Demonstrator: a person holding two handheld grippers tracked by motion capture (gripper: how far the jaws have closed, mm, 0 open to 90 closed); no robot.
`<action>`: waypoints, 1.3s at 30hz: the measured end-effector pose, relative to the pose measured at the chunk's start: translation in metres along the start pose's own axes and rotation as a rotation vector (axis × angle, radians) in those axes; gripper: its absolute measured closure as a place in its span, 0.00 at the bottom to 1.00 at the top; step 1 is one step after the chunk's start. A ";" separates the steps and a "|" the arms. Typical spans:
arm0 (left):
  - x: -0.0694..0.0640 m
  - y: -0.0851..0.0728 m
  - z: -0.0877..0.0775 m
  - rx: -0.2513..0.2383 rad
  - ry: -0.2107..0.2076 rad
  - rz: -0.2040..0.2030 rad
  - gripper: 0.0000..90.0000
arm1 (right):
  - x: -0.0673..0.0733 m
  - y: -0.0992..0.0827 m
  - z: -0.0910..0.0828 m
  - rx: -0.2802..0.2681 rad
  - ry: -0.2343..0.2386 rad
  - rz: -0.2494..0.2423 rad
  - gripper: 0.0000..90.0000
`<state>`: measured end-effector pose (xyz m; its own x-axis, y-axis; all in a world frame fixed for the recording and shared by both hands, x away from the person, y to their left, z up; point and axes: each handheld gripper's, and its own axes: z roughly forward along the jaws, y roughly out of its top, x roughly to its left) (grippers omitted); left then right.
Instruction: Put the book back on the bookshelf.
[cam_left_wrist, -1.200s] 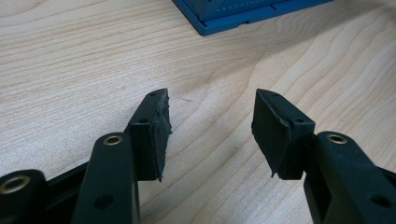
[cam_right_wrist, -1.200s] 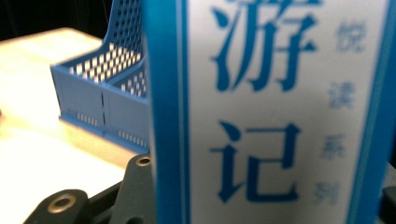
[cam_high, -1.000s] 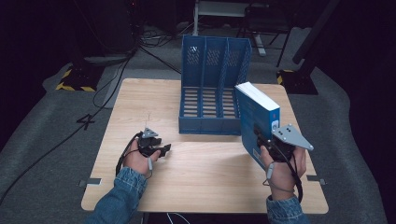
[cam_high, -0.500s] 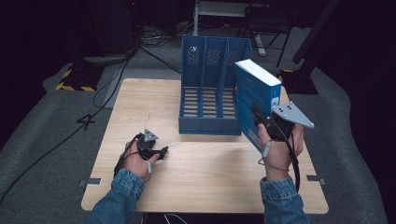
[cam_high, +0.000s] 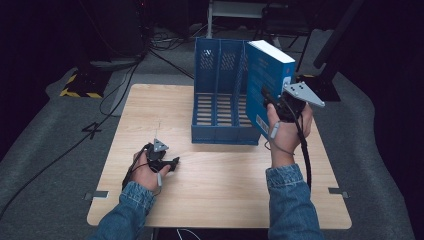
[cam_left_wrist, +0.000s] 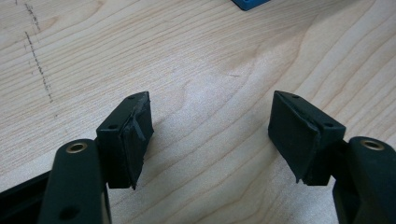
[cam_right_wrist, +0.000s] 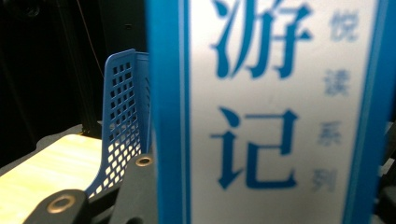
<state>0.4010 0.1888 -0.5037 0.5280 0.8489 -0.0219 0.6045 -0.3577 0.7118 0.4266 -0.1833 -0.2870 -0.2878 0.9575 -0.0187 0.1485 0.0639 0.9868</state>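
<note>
Since a second ago, raised and carried farther: blue book (cam_high: 267, 82) now up off the wooden table (cam_high: 220, 195), held upright and slightly tilted in the right gripper (cam_high: 272, 102), level with the right end of the blue file rack (cam_high: 220, 95) and in front of its rightmost compartment. Left gripper (cam_high: 172, 162) unmoved, resting low on the near-left part of the table in the left hand (cam_high: 145, 172).

From the high view: book gripped at its near edge, right hand (cam_high: 287, 132) beneath it, grey plate on top of the gripper; rack standing at the far middle of the table, three slotted compartments, all without contents.

From the right gripper view: book's spine (cam_right_wrist: 280, 107) close up, white with blue characters, blurred; jaws clamped on it from either side; perforated rack wall (cam_right_wrist: 121, 121) just behind on the left.

From the left gripper view: jaws of the left gripper (cam_left_wrist: 210, 130) wide apart, nothing between them, bare wood grain below; a corner of the rack (cam_left_wrist: 250, 3) at the top edge.
</note>
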 end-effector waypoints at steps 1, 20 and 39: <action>0.000 0.000 0.000 0.000 0.000 0.000 0.35 | -0.001 0.001 0.004 0.000 -0.001 0.005 0.69; 0.000 0.000 0.000 0.000 0.000 0.001 0.34 | -0.014 0.004 0.094 0.077 -0.069 0.097 0.69; 0.000 0.001 0.001 0.005 -0.008 0.007 0.31 | -0.014 -0.016 0.152 0.114 -0.088 0.050 0.69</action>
<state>0.4016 0.1882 -0.5037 0.5371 0.8432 -0.0220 0.6036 -0.3660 0.7083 0.5716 -0.1552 -0.3273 -0.1941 0.9809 0.0106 0.2688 0.0428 0.9623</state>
